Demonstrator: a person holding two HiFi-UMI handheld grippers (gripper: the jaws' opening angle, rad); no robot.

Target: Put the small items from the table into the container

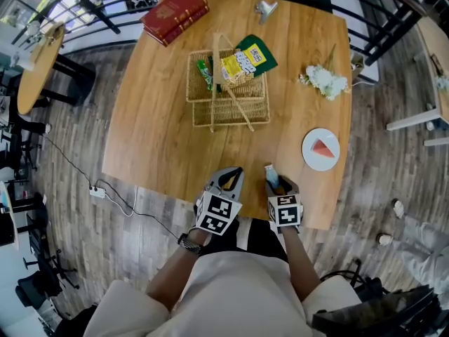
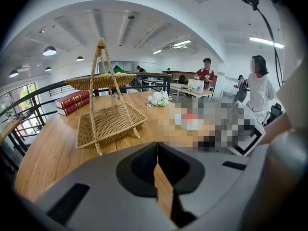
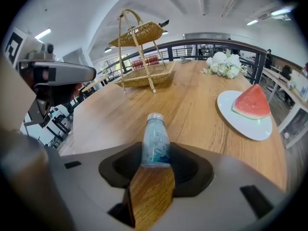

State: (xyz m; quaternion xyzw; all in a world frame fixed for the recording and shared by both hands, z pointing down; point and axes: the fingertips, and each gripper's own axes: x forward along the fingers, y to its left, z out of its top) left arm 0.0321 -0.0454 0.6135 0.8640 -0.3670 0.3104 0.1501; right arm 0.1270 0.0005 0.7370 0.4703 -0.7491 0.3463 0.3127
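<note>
Right gripper pinches a small bottle, left gripper jaws pressed together, bare; well ahead of both, the wicker basket holds snack packets on its upper tier.

Bright, even indoor light, with strong fisheye bending in all three views

From the head view the wooden table is evenly lit and sharp, with only faint soft shadows beside the wicker basket, and the floor and railings curve towards the edges. In both gripper views light comes from ceiling strip lights and windows. Black vignetting rounds the corners, the nearest foreground is soft, the far room is hazy, and the white plate is the brightest surface
</note>
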